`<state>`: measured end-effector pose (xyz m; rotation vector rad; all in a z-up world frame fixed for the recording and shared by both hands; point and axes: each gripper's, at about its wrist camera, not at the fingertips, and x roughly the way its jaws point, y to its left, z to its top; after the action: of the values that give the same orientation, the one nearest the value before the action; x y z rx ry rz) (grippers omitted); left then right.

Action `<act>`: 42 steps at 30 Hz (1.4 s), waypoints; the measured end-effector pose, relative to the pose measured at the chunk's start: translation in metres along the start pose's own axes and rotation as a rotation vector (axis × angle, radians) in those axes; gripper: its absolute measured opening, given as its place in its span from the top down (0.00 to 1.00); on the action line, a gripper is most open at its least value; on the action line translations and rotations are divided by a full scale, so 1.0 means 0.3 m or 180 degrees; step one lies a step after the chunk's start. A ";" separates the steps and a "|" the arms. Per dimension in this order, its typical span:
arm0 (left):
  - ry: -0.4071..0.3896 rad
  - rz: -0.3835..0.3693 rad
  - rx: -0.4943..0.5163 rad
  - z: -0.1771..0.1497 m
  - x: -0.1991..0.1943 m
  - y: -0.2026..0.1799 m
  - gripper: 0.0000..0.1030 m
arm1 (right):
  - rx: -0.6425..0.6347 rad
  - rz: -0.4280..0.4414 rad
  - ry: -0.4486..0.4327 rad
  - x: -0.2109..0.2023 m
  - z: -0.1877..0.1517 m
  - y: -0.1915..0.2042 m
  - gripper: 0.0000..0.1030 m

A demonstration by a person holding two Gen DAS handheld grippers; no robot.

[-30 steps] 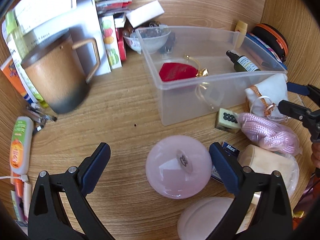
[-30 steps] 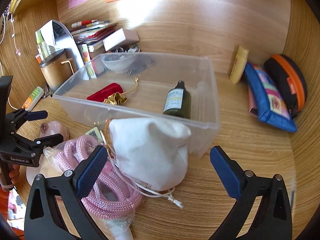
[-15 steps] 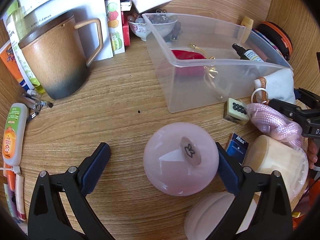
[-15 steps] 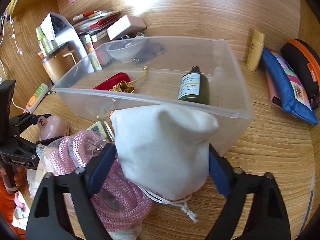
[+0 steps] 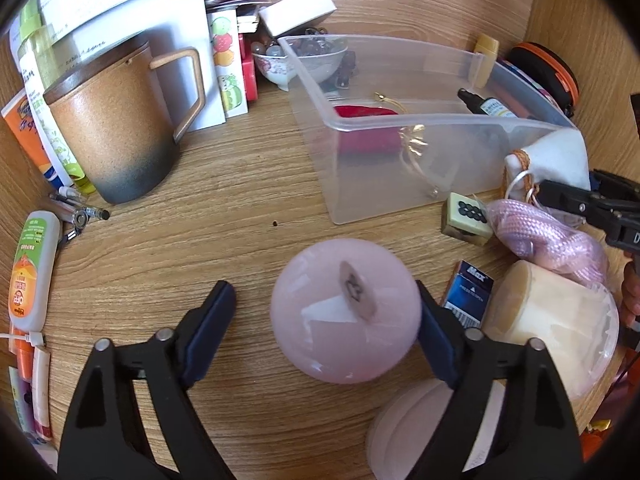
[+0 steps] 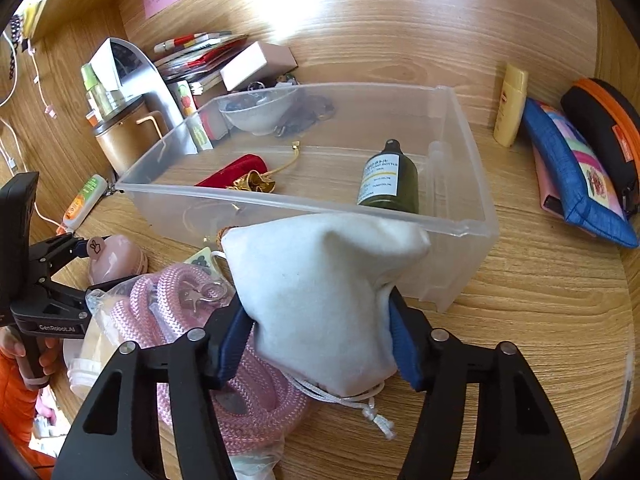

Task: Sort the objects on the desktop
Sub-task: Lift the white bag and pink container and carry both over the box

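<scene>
A light wood-grain table (image 6: 540,300) is enclosed by matching wooden walls (image 6: 400,20); bright, possibly daylight, glare is cast across them.

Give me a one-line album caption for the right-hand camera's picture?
Right gripper closing its blue pads on a white drawstring pouch beside the clear plastic bin.

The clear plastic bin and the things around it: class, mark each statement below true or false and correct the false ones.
1. The dark green bottle lies inside the clear bin. True.
2. The white drawstring pouch lies inside the bin. False: it sits outside, against the bin's front wall, between the right gripper fingers.
3. The pink round case sits between the left gripper fingers. True.
4. The brown mug is tipped over. False: it stands upright.
5. A red pouch lies in the bin. True.
</scene>
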<state>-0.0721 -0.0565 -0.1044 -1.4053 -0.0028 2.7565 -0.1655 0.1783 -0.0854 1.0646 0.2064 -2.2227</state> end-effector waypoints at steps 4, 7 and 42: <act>-0.0028 0.0006 0.0035 -0.001 -0.005 -0.010 0.32 | -0.0069 -0.0056 -0.0064 -0.033 0.000 0.004 0.49; -0.0038 0.0016 0.0029 0.003 -0.006 -0.011 0.39 | -0.0176 -0.0154 -0.0116 -0.061 0.002 0.013 0.49; -0.0380 -0.0047 0.0084 0.105 -0.111 -0.053 0.39 | -0.1302 -0.0955 0.0137 -0.172 0.113 0.075 0.49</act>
<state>-0.0773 -0.0414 -0.0586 -1.2278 0.0186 2.8128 -0.1497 0.1728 -0.0217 0.8980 0.8493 -2.2766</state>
